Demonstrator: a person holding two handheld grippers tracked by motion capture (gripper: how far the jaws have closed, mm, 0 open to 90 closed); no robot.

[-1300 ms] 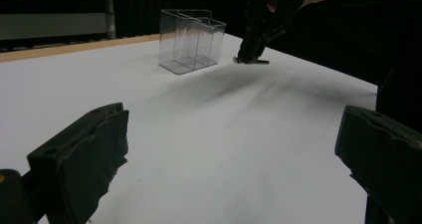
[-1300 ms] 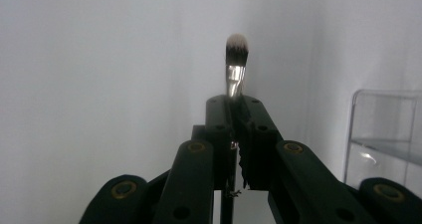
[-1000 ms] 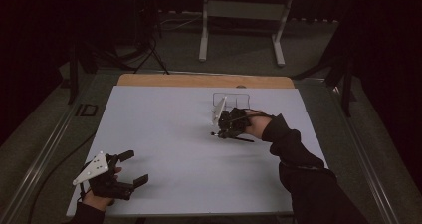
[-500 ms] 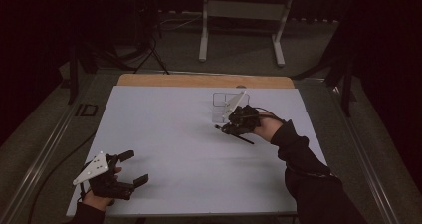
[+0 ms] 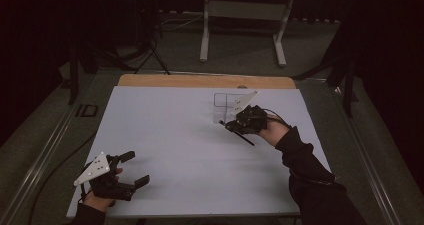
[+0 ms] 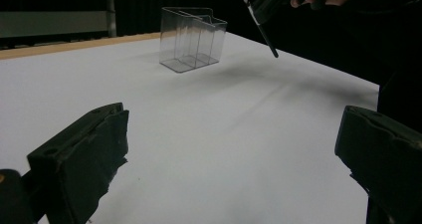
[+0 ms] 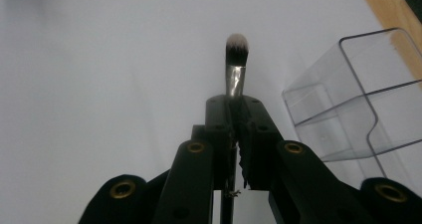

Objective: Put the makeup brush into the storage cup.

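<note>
My right gripper (image 5: pixel 229 125) hovers over the white table (image 5: pixel 175 135), just in front of a clear plastic organiser box (image 5: pixel 223 104). It is shut on a thin black makeup brush (image 5: pixel 246 139). In the right gripper view the jaws (image 7: pixel 234 104) pinch the metal ferrule, and the pale bristle tip of the brush (image 7: pixel 237 47) juts past them, left of the box (image 7: pixel 358 94). My left gripper (image 5: pixel 136 168) rests at the near left corner, open with nothing in it. From the left gripper view (image 6: pixel 234 139) the box (image 6: pixel 191 37) stands upright, with the brush (image 6: pixel 266 35) slanting down beside it.
A strip of bare wood (image 5: pixel 200 81) runs along the table's far edge. Beyond it stands a metal frame (image 5: pixel 242 15) on the dark floor. A cable (image 5: pixel 45 185) trails off the table's left side.
My right gripper has drifted a little to the right and upward with the brush, and its grey plate has tilted. The left gripper has stayed put.
</note>
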